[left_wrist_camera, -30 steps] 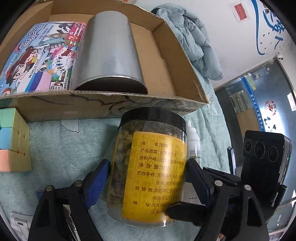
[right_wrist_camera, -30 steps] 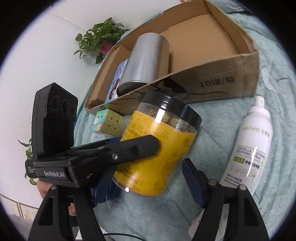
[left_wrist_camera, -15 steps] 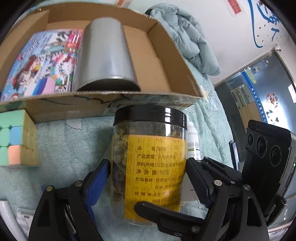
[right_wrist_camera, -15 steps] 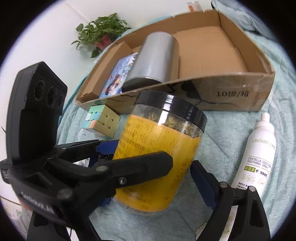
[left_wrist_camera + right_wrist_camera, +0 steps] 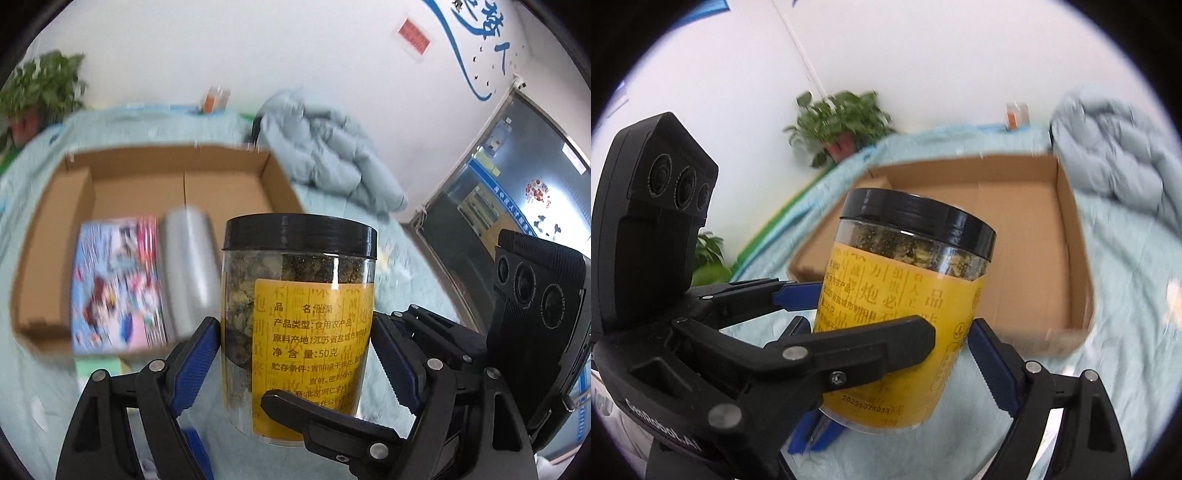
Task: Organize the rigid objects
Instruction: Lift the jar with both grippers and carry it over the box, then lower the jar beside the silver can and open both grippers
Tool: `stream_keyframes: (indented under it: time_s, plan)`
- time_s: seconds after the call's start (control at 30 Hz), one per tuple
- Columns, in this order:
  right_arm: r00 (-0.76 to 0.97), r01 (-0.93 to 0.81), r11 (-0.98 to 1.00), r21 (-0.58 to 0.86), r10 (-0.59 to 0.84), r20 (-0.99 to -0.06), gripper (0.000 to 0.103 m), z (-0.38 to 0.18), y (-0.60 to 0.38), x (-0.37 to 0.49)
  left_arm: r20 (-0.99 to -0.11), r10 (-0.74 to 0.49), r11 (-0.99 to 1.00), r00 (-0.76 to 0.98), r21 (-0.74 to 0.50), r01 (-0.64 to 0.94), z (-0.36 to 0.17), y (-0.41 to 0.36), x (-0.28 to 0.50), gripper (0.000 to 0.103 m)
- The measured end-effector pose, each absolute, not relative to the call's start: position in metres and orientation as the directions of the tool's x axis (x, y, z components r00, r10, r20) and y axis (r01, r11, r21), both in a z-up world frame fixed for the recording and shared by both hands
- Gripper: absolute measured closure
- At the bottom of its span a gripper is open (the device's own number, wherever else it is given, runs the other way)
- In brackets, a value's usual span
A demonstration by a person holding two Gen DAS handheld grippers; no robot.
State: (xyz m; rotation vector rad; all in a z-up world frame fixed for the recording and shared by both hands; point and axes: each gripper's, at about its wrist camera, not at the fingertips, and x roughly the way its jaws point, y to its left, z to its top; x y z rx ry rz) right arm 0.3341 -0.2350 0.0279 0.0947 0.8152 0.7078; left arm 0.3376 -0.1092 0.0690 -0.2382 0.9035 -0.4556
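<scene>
Jar (image 5: 299, 325) now lifted above box (image 5: 280, 177) rim, both grippers clamped.

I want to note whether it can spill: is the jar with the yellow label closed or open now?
Closed. The black lid sits flat on the jar in both views, with no gap showing.

Both grippers have lifted the jar (image 5: 299, 325) off the bedding, above the box (image 5: 48, 236).
</scene>
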Motion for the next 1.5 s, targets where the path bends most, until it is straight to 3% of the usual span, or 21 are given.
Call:
stream_keyframes:
  time_s: [0.17, 0.33, 1.07, 1.13, 1.27, 1.5]
  plan:
    - [0.521, -0.585, 0.758, 0.289, 0.624, -0.583, 0.016, 0.080, -0.233, 0.359, -0.665, -0.453, 0.891, 0.594, -0.326, 0.315, 0.134, -0.118, 0.366, 0.022]
    - [0.514, -0.580, 0.764, 0.284, 0.613, -0.600, 0.016, 0.096, -0.232, 0.389, -0.671, -0.470, 0.883, 0.574, -0.364, 0.298, 0.152, -0.118, 0.399, 0.022]
    - [0.255, -0.500, 0.785, 0.367, 0.538, -0.804, 0.017, -0.019, -0.246, 0.449, -0.796, -0.492, 0.867, 0.353, -0.486, 0.111, -0.008, -0.141, 0.461, 0.023]
    - [0.230, -0.493, 0.784, 0.378, 0.536, -0.812, 0.019, -0.025, -0.243, 0.451, -0.810, -0.474, 0.876, 0.346, -0.475, 0.087, -0.013, -0.140, 0.463, 0.023]
    - [0.232, -0.468, 0.811, 0.351, 0.496, -0.837, 0.020, -0.033, -0.238, 0.454, -0.822, -0.441, 0.895, 0.360, -0.433, 0.108, -0.008, -0.139, 0.461, 0.035]
    - [0.245, -0.386, 0.853, 0.351, 0.462, -0.853, 0.018, -0.051, -0.237, 0.458, -0.792, -0.361, 0.930, 0.492, -0.348, 0.122, 0.028, -0.117, 0.431, 0.035]
